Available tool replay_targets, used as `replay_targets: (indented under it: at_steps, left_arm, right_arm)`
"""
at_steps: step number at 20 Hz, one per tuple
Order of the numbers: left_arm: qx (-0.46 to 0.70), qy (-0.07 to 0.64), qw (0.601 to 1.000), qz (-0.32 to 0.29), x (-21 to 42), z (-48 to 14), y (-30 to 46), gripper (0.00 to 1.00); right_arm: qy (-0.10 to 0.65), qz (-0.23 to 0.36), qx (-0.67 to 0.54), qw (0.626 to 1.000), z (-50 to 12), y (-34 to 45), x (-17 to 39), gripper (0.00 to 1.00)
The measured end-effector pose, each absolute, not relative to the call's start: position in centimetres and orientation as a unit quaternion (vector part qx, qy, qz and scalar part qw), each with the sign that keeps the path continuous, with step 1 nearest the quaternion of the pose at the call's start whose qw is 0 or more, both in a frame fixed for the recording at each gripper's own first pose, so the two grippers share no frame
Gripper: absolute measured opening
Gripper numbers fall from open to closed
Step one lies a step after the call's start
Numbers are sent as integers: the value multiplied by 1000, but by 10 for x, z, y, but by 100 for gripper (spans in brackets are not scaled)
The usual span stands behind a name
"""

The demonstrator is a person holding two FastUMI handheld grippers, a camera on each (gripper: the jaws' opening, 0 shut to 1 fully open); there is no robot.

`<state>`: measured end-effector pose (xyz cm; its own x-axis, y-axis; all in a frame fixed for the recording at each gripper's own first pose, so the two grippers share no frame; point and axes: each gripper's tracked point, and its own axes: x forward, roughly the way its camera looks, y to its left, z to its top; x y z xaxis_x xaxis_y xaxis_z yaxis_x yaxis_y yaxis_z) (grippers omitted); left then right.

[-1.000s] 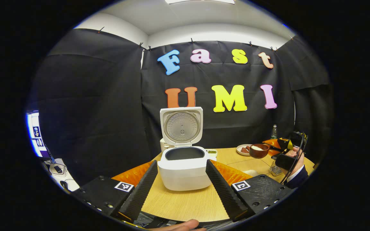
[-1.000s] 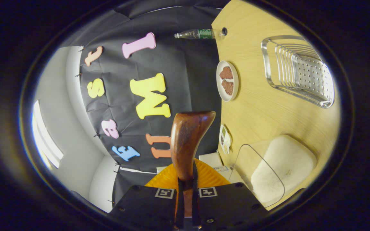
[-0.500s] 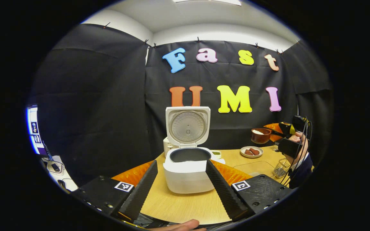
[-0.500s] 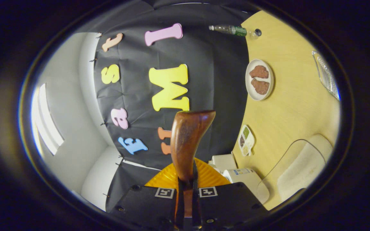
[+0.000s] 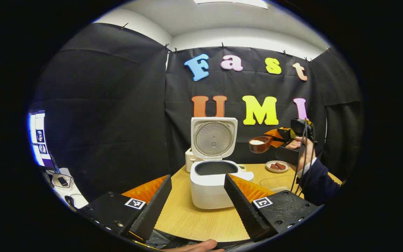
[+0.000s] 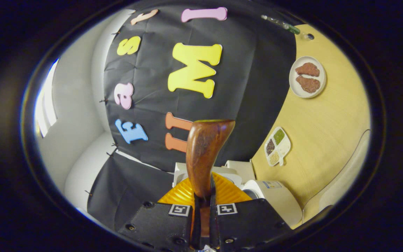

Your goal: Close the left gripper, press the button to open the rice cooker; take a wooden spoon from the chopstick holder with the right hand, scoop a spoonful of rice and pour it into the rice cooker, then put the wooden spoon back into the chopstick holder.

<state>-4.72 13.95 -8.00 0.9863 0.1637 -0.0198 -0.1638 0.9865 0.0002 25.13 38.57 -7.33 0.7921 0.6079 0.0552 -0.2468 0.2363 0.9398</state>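
Note:
The white rice cooker [image 5: 215, 190] stands open on the wooden table [image 5: 201, 220], its lid [image 5: 214, 138] upright and its dark pot bare. My left gripper [image 5: 197, 176] is open in front of it, with nothing between the fingers. In the left gripper view, a hand [image 5: 301, 144] holds my right gripper [image 5: 282, 137] in the air to the right of the lid. It is shut on the handle of a wooden spoon [image 5: 259, 144] with white rice in its bowl. In the right gripper view the spoon [image 6: 206, 154] points forward from the gripper [image 6: 203, 201], and the cooker [image 6: 275, 199] lies low right.
A plate of brown pieces [image 6: 307, 77] sits near the back of the table [image 6: 327, 115]. A small divided dish of beans [image 6: 277, 146] lies beside the cooker. A bottle [image 6: 282, 24] stands at the far edge. A screen [image 5: 39, 140] glows at the left.
The right gripper has lifted the rice-filled spoon and carried it left, from low over the table to beside the cooker's lid. The left gripper has stayed open in front of the cooker.

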Motion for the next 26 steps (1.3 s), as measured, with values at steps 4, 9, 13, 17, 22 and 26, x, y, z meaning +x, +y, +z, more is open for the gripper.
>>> replay_targets:
  at_steps: [4, 9, 13, 17, 22, 26]
  left_arm:
    - [2, 11, 995, 97, -59, -79, 151, 95]
    - [2, 11, 996, 94, -68, -76, 149, 95]
    - [5, 12, 995, 95, -69, -77, 147, 95]
    - [5, 16, 995, 99, -70, -78, 144, 95]
    - [7, 18, 995, 101, -67, -76, 141, 95]
    - [6, 22, 995, 100, -67, -80, 136, 95]
  right_arm:
    - [167, 282, 467, 821, -77, 432, 267, 14]
    - [146, 277, 346, 884, -85, 468, 289, 14]
    - [121, 274, 258, 918, -88, 484, 300, 15]
    - [99, 279, 190, 936, -87, 499, 303, 15]
    - [65, 303, 102, 945, -79, 517, 296, 15]
    - [27, 311, 29, 949, -74, 532, 288, 15]
